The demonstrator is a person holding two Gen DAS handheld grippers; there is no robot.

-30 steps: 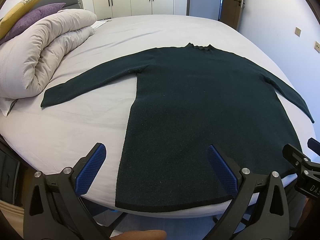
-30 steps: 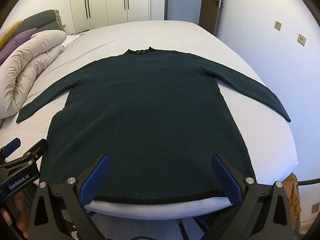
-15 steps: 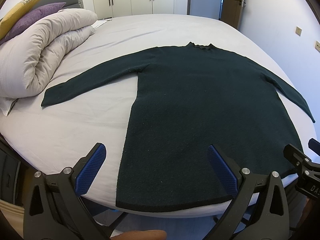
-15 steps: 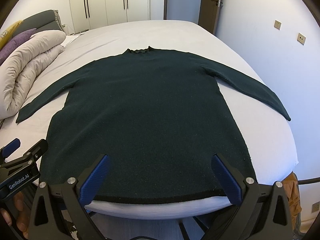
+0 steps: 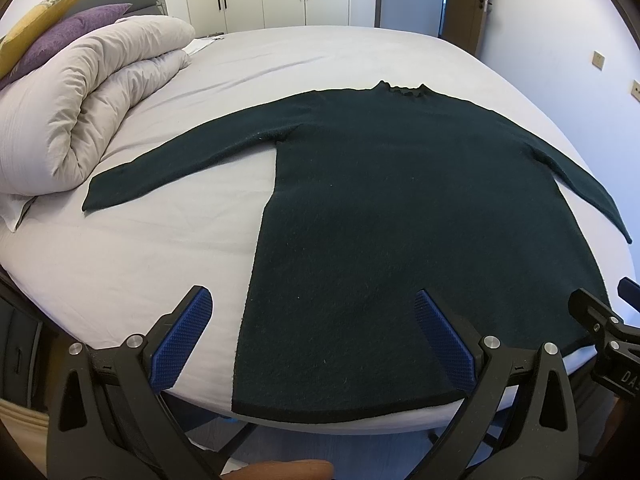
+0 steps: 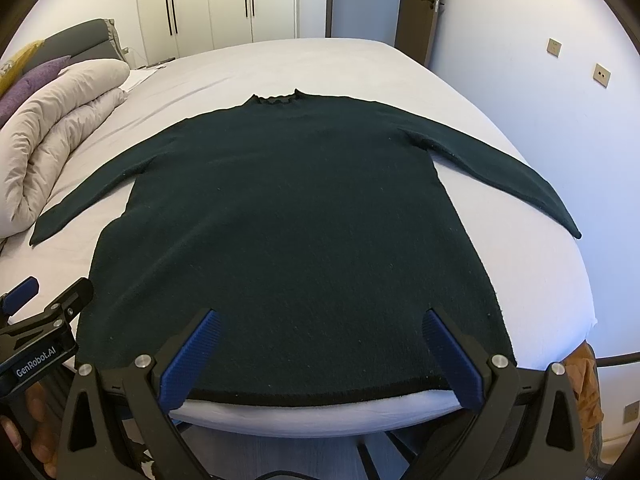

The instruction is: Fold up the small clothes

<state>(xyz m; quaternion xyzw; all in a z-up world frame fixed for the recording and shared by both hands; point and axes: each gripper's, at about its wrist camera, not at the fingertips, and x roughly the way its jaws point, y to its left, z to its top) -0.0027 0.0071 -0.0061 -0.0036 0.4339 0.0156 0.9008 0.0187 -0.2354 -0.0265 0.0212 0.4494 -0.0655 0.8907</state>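
I see a bedroom: a wide bed (image 6: 280, 64) in a pale sheet, a rolled duvet (image 5: 80, 104) with purple and yellow cushions (image 5: 72, 28), white wardrobes (image 6: 224, 0), a brown door (image 6: 424, 8), and wall sockets (image 6: 602, 75).

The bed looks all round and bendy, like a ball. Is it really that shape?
No: in both wrist views the fisheye lens bends the bed's edge and wardrobe doors into curves; the dark sweater stays sharp, and black corners frame each picture.
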